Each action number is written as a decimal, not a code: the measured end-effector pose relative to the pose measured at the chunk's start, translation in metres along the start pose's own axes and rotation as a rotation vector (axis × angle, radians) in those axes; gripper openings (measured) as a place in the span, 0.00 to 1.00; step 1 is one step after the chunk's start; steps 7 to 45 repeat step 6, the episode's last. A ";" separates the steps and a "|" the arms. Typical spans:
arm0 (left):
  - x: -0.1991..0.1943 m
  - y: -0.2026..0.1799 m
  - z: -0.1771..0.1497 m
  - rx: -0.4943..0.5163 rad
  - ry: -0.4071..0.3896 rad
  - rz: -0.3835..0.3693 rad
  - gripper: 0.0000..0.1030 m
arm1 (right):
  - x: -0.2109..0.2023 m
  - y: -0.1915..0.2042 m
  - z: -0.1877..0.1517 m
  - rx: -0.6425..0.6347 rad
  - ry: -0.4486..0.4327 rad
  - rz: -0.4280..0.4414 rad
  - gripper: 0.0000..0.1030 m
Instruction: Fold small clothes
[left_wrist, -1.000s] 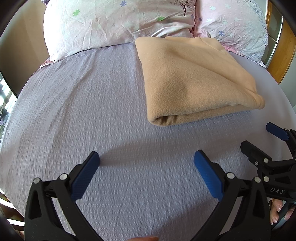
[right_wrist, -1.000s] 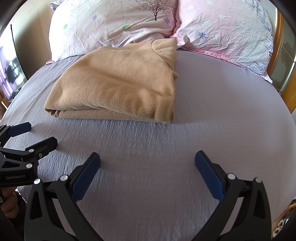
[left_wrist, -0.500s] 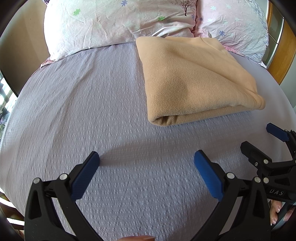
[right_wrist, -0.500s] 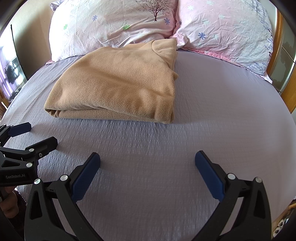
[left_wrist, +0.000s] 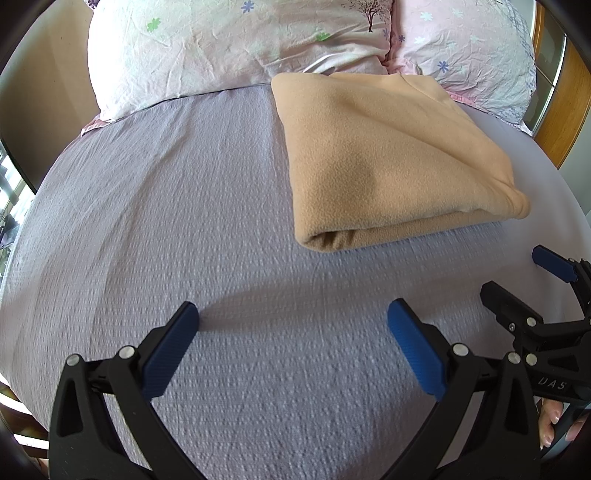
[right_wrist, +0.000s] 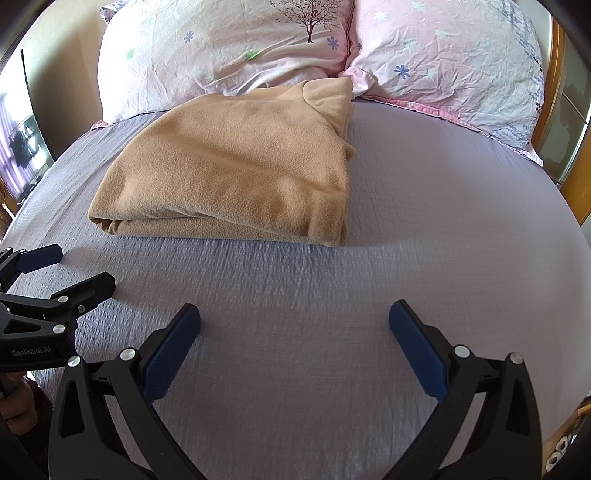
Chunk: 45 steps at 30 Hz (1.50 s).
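Tan fleece garment (right_wrist: 236, 166): folded, bed (right_wrist: 443, 221) head edge, touching pillows (right_wrist: 229, 48). Left tool (left_wrist: 293, 332), right tool (right_wrist: 295, 334): wide open, empty. Fold apparently complete; next likely withdrawal.

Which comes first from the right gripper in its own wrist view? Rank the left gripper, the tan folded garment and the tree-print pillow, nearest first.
1. left gripper: alongside to the left, open over the sheet.
2. tan folded garment: ahead and left, lying on the bed.
3. tree-print pillow: farthest, at the headboard behind the garment.

Measured from the right gripper.

Tan fleece garment (left_wrist: 391, 162) lies folded flat on the bed, touching the pillows.
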<state>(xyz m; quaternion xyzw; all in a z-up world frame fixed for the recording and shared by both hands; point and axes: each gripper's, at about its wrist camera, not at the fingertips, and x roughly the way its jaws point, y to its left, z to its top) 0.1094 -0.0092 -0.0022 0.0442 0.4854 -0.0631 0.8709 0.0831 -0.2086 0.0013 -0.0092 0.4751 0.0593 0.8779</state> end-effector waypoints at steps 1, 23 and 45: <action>0.000 0.000 0.000 0.001 0.002 0.000 0.98 | 0.000 0.000 0.000 0.000 0.000 0.000 0.99; -0.001 -0.001 -0.001 0.000 -0.001 0.003 0.98 | 0.000 0.000 0.000 0.000 0.000 0.000 0.99; -0.001 -0.001 -0.001 0.000 -0.001 0.003 0.98 | 0.000 0.000 0.000 0.000 0.000 0.000 0.99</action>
